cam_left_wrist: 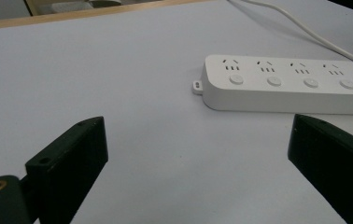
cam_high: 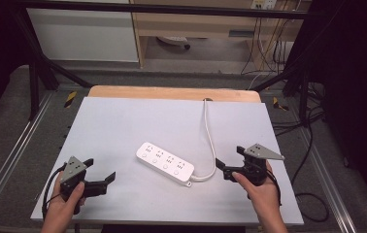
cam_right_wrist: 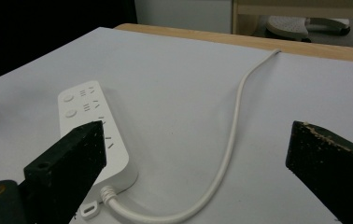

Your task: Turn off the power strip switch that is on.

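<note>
Jaws spread wide on both grippers, empty. White table (cam_high: 123, 121) across frame centre; power strip (cam_high: 164, 162) mid-frame, between left gripper (cam_high: 100, 175) at lower left and right gripper (cam_high: 230, 161) at lower right, untouched; cord (cam_high: 209, 136) trailing toward upper centre.
</note>
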Available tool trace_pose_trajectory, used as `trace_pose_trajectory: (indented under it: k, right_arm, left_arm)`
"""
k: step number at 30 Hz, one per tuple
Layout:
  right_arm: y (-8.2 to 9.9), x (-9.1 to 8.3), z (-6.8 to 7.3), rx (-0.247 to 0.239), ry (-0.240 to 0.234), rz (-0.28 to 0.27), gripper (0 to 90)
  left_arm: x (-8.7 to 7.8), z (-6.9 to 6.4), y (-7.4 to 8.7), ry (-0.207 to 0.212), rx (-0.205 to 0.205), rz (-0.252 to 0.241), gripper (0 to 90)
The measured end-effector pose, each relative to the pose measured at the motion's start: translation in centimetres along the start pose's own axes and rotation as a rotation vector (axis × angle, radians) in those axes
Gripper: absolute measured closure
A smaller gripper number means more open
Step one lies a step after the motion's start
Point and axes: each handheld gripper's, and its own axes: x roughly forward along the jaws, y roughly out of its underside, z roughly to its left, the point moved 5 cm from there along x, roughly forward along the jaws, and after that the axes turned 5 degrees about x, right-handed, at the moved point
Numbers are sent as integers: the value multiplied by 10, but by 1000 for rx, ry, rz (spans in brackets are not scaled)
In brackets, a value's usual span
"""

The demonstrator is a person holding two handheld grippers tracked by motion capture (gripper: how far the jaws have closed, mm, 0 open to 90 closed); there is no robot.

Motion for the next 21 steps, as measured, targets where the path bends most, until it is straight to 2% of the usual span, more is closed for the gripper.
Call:
trace_pose_trajectory:
  k: [15, 21]
  right_arm:
    - [-6, 11, 4, 29, -28, -15, 116]
    - [-10, 18, 11, 10, -19, -15, 35]
  left_arm:
    - [2, -1, 1, 9, -2, 7, 47]
    - [1, -1, 1, 10, 1, 8, 47]
